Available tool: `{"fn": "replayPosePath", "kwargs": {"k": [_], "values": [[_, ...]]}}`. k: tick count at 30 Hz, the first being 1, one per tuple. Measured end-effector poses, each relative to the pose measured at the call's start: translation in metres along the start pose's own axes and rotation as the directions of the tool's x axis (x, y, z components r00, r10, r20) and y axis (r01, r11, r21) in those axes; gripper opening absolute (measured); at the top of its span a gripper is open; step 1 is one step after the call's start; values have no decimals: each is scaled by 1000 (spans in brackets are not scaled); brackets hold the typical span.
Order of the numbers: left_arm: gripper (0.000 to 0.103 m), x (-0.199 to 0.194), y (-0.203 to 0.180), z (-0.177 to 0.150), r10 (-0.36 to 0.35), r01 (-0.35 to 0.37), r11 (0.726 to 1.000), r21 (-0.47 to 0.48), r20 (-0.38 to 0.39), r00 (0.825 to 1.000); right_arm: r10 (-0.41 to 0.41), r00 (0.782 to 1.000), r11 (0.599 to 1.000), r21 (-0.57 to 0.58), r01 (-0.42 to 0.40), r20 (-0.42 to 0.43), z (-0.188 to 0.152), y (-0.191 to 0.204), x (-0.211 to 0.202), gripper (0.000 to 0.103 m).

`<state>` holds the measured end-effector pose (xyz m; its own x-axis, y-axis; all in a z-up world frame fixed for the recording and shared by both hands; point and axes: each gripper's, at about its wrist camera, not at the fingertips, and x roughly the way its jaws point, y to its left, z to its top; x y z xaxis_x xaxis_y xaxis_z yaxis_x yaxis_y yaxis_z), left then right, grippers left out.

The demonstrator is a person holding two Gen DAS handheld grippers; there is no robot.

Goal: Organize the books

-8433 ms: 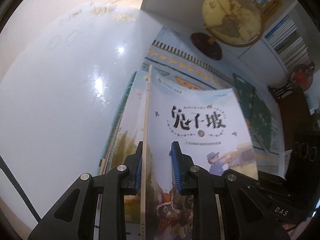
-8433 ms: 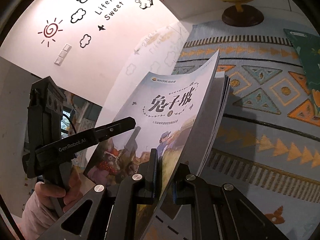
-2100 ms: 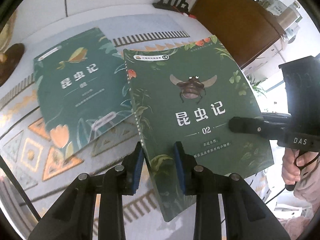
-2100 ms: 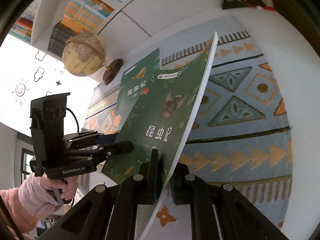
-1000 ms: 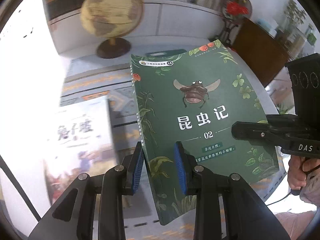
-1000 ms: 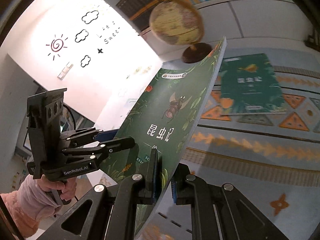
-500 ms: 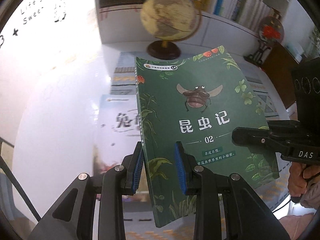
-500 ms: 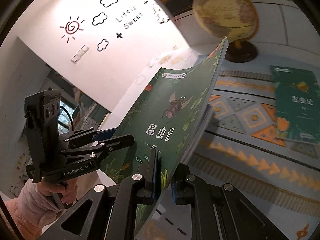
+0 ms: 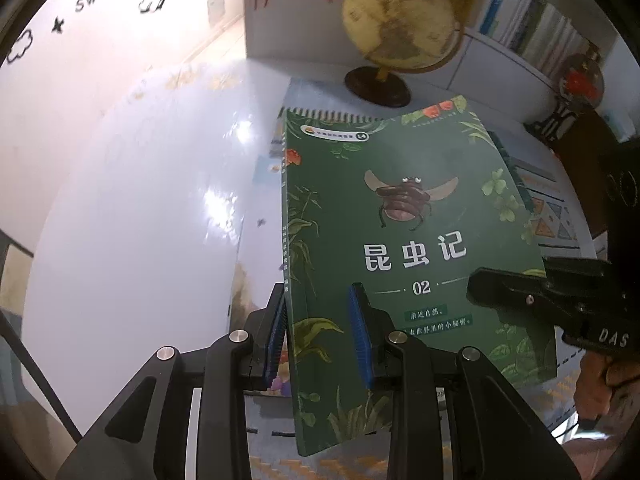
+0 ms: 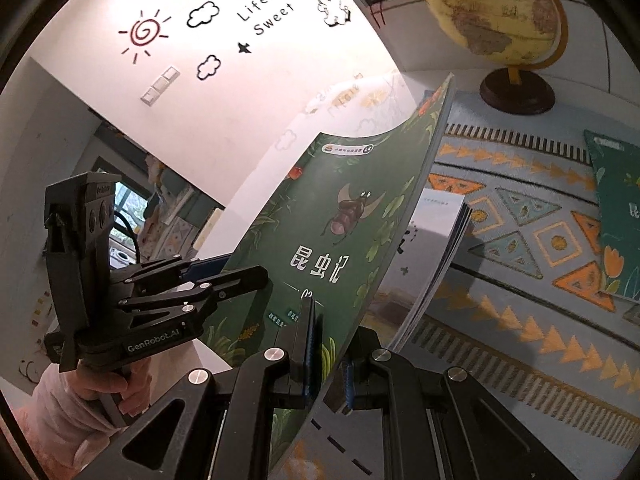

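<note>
Paperback green book [image 9: 404, 240], thin and bendy, is held aloft above the light-covered book [image 10: 436, 240] on the patterned tabletop [image 10: 520, 320]; both hand-held grippers, left [image 9: 320, 336] and right [image 10: 326, 356], are clamped on its lower edge. Support near the spine is judged safest. Globe [image 9: 400, 28] and a second green book [image 10: 616, 216] lie beyond.

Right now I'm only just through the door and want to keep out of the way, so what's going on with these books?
A person holds a gripper in each hand, and both are clamped on one green insect book. The left gripper grips its spine edge and the right gripper its lower edge. The book is held in the air above a pale book lying on the patterned cloth. Another green book lies further right, near a globe.
</note>
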<state>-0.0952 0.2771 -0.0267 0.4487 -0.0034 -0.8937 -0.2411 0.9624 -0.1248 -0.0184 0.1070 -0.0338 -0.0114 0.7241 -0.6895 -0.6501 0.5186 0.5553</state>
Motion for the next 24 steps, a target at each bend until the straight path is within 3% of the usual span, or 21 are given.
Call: {"fn": "replayPosePath", "kwargs": {"k": [10, 18, 24], "values": [[27, 33, 25, -8, 20, -25, 997, -68, -74, 997, -38, 998, 994, 97, 43, -47, -8, -4, 42, 11], [27, 42, 34, -15, 38, -46, 995, -89, -83, 996, -35, 997, 979, 199, 49, -73, -11, -23, 65, 11], [27, 47, 39, -3, 45, -53, 992, -110, -78, 996, -25, 998, 970, 242, 40, -65, -11, -25, 68, 11]]}}
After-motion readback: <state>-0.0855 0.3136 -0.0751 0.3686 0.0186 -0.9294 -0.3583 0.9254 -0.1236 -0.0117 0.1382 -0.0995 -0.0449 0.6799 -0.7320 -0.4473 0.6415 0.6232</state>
